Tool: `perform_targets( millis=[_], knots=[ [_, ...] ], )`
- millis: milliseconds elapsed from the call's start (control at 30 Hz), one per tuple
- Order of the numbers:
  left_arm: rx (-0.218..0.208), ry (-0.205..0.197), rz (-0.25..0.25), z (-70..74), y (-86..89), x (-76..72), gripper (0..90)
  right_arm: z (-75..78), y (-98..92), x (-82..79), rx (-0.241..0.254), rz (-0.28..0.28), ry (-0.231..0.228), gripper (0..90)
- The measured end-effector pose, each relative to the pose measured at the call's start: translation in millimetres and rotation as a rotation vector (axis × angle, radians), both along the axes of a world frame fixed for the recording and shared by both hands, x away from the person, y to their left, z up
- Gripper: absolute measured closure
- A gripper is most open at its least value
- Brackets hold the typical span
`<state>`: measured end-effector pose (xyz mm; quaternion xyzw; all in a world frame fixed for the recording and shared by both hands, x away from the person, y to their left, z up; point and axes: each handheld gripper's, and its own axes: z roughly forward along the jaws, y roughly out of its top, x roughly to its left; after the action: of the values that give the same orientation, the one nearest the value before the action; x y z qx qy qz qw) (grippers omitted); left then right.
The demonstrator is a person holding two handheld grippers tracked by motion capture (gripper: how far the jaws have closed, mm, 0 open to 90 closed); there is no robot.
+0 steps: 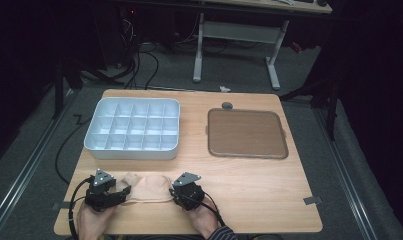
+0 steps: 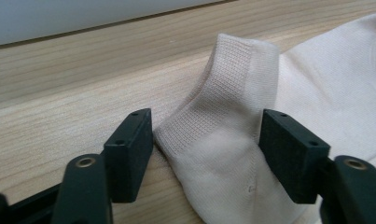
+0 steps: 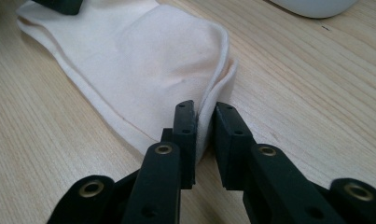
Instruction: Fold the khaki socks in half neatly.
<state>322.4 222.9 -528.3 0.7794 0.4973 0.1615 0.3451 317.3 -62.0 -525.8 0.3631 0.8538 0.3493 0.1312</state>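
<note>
The cream sock point(image 1: 148, 188) lies at the table's point(image 1: 249, 185) near edge, left gripper point(image 2: 206, 149) spread around its cuff, right gripper point(image 3: 205, 135) pinching its toe fold, white compartment tray point(image 1: 133, 128) and brown mat point(image 1: 246, 133) well apart beyond

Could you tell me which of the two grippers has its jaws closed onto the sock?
The right gripper, pinching the sock edge; the left gripper jaws stand wide apart.

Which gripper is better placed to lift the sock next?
Right, probably. The right gripper has nearly closed on the cream fabric sock's edge; the left gripper straddles the cuff, open.
</note>
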Motion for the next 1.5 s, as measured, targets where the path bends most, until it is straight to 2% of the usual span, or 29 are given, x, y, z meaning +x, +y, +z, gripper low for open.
perform_targets(
  millis=[133, 167, 200, 233, 300, 333, 367, 400, 467, 733, 900, 933, 1500],
  knots=[
    [0.029, -0.001, -0.014, 1.6, -4.0, -0.2, 44.6, -0.1, 0.1, -0.3, -0.006, 0.009, -0.007, 83.7],
    [0.036, -0.002, -0.016, 1.9, -5.5, -0.4, 51.1, 0.2, 0.7, -1.0, -0.016, 0.012, -0.014, 85.0],
    [0.041, 0.000, -0.026, 2.6, -7.3, -1.0, 51.1, 0.2, 0.7, -1.0, -0.016, 0.012, -0.014, 85.0],
    [0.041, 0.002, -0.036, 3.2, -9.3, -1.6, 55.2, 0.1, 1.0, -1.5, -0.017, 0.011, -0.017, 85.4],
    [0.029, 0.009, -0.047, 3.6, -10.4, -2.1, 62.8, 0.0, 0.7, -2.1, -0.018, 0.014, -0.027, 86.2],
    [0.022, 0.009, -0.055, 3.8, -10.1, -1.6, 71.2, -0.3, 0.7, -2.5, -0.011, 0.011, -0.027, 86.5],
    [-0.007, 0.027, -0.064, 3.6, -10.0, -1.3, 74.0, -0.7, -0.5, -2.3, -0.009, 0.011, -0.032, 86.8],
    [-0.007, 0.027, -0.064, 3.6, -10.0, -1.3, 75.3, -0.8, -1.0, -2.2, -0.002, 0.012, -0.036, 86.8],
    [-0.045, 0.037, -0.061, 2.8, -9.1, -0.5, 76.8, -0.6, -1.5, -3.0, -0.001, 0.009, -0.037, 86.9],
    [-0.091, 0.032, -0.082, 5.7, -11.7, -1.2, 77.9, 2.9, -9.9, -3.7, 0.020, -0.001, -0.045, 87.0],
    [-0.109, 0.026, -0.099, 10.4, -18.8, -0.9, 78.1, 8.5, -17.3, -6.2, 0.021, -0.004, -0.062, 87.0],
    [-0.124, 0.028, -0.103, 11.7, -21.9, -0.1, 78.1, 10.2, -20.9, -6.6, 0.022, -0.004, -0.071, 87.0],
    [-0.166, 0.015, -0.163, 17.4, -57.7, 10.9, 78.3, 19.1, -64.5, -6.2, 0.061, -0.080, -0.074, 86.9]
  ],
)
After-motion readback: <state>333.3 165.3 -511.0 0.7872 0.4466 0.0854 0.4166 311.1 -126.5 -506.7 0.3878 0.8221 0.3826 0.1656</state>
